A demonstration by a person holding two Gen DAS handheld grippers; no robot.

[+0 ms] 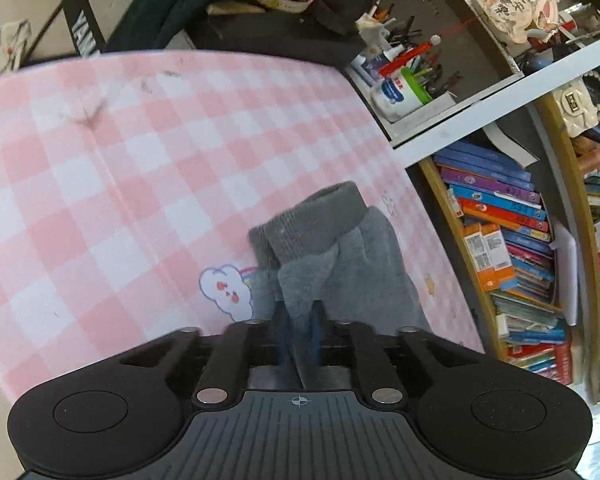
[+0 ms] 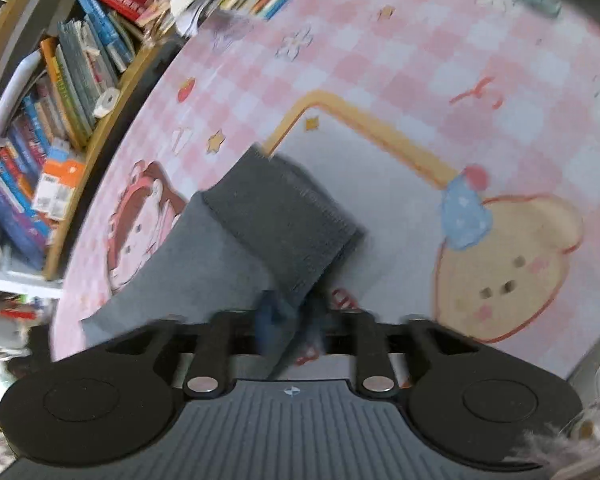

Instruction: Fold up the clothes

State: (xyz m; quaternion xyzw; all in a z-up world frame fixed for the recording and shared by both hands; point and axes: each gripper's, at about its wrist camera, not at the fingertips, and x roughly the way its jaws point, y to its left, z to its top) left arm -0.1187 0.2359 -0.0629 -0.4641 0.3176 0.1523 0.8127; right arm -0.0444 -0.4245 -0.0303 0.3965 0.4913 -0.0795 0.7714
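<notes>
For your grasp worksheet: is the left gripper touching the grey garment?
Touching. In the left wrist view, the left gripper has its jaws closed on a fold of the grey garment, which runs between them.

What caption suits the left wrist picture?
Left gripper pinching a grey garment over a pink checked mat, bookshelf alongside.
</notes>
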